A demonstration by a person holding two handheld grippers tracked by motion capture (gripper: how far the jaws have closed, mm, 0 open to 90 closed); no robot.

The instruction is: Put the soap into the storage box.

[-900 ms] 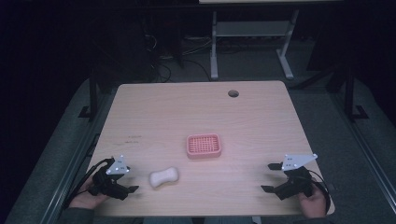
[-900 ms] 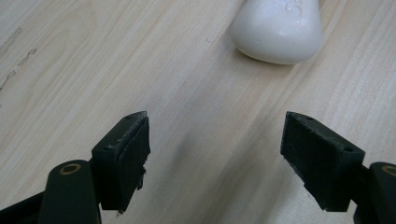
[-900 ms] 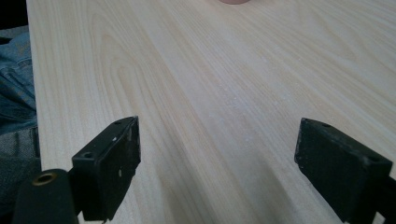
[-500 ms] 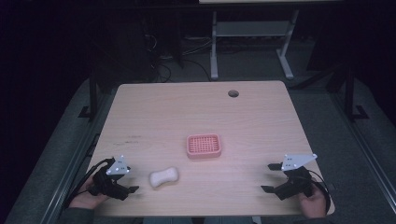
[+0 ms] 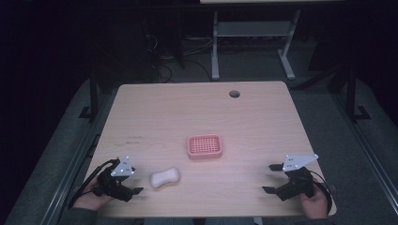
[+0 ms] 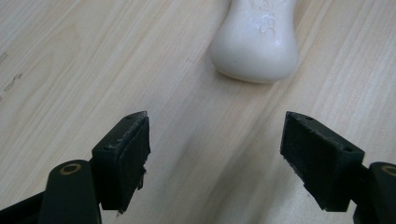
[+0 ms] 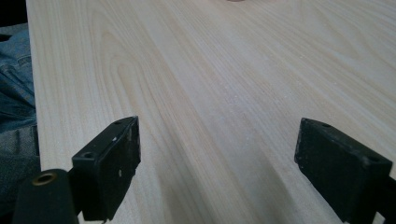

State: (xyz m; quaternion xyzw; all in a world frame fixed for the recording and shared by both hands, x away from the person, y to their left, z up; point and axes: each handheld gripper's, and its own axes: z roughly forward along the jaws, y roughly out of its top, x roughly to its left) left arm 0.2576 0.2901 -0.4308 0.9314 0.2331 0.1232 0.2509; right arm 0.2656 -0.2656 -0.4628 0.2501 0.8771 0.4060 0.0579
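Little has shifted since the earlier frames: the left gripper [image 5: 136, 191] has at most crept toward the soap [image 5: 165, 177]. Its jaws gape empty; the soap lies just ahead on the bench [image 5: 263, 122], long axis pointing away. The right gripper [image 5: 268, 178], also open, sits well apart.

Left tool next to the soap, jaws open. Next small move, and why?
Probably ease the left tool forward until the soap sits between its jaws. In the left gripper view the jaws stand open with bare table between them, and the soap lies just ahead, untouched and a little toward the right jaw. The pink dish sits empty, a likely place for it.
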